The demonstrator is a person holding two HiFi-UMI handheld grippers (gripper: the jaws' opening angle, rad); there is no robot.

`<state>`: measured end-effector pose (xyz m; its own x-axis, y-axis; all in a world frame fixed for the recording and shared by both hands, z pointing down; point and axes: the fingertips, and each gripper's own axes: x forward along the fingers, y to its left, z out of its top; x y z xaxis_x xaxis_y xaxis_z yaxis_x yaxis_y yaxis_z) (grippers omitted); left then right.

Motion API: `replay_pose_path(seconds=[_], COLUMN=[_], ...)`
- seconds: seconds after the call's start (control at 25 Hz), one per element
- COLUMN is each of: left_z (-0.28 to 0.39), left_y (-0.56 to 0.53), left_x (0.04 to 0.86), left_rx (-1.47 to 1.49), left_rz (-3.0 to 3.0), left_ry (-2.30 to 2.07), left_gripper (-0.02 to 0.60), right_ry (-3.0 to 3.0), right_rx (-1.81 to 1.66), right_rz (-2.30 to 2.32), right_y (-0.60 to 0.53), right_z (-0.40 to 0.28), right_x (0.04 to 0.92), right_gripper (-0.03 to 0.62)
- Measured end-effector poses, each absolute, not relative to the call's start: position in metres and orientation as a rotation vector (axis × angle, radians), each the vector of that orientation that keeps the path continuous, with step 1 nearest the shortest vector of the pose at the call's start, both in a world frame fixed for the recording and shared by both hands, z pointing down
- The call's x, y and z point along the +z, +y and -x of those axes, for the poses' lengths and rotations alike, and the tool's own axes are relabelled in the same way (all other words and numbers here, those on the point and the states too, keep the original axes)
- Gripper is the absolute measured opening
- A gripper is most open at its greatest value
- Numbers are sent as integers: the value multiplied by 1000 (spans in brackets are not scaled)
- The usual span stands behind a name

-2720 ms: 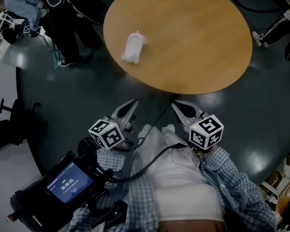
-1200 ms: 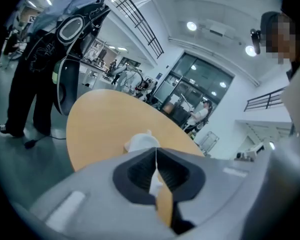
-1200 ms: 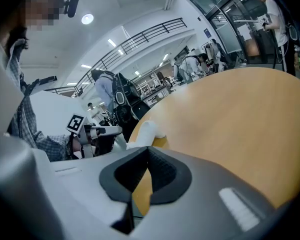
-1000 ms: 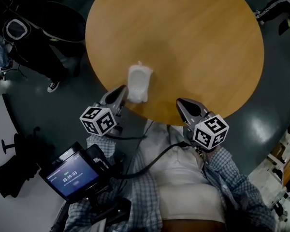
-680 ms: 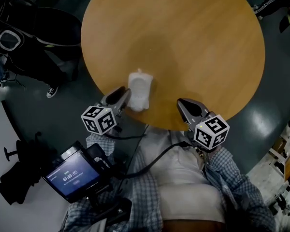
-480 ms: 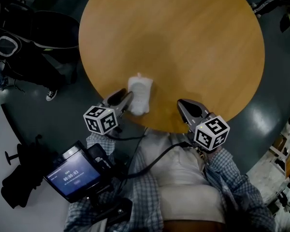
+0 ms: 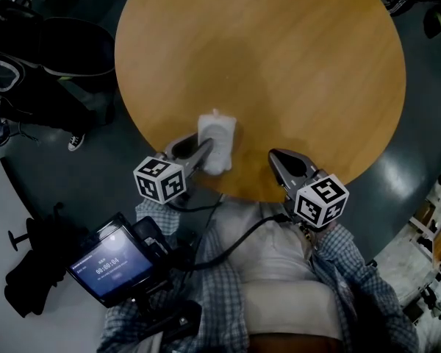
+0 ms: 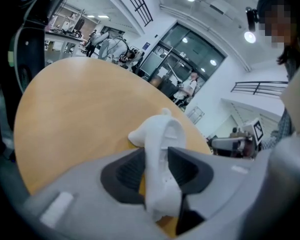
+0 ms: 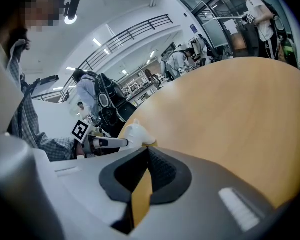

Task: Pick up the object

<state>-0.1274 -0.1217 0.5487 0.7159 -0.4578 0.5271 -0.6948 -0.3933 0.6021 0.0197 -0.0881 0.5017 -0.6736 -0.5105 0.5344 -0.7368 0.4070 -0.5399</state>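
Note:
A white soft-looking object (image 7: 219,140) lies on the round wooden table (image 7: 294,57), close to its near edge. My left gripper (image 7: 195,150) reaches over that edge, and its jaws are opening with the object's near end between them. In the left gripper view the object (image 8: 162,134) stands between the two dark pads, with a sliver of table showing beside the left pad (image 8: 125,174). My right gripper (image 7: 283,159) hovers at the table's near edge to the object's right, shut and empty (image 9: 147,151). In its view the object (image 9: 135,132) shows far to the left.
A black backpack (image 7: 66,50) and a shoe (image 7: 75,140) are on the dark floor left of the table. A handheld screen device (image 7: 106,267) hangs at my lower left. Several people stand in the background (image 9: 257,14).
The left gripper has moved forward over the table edge and spread its jaws around the white object's near end. The right gripper has kept its place.

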Motion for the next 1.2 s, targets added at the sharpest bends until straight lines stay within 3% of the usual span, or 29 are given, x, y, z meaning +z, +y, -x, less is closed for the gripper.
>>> replay_pose_path(seconds=[0.28, 1.2], left_z=[131, 124], left_y=[-131, -117], left_x=[540, 461], left_rx=[256, -37], left_rz=[-2057, -2168], left_ry=[-913, -948], left_gripper=[114, 114], right_ry=[-2388, -2564], right_rx=[1124, 919], right_rz=[-1106, -1039], right_y=[-88, -109], right_z=[-20, -5], right_x=[500, 462], right_gripper=[6, 6])
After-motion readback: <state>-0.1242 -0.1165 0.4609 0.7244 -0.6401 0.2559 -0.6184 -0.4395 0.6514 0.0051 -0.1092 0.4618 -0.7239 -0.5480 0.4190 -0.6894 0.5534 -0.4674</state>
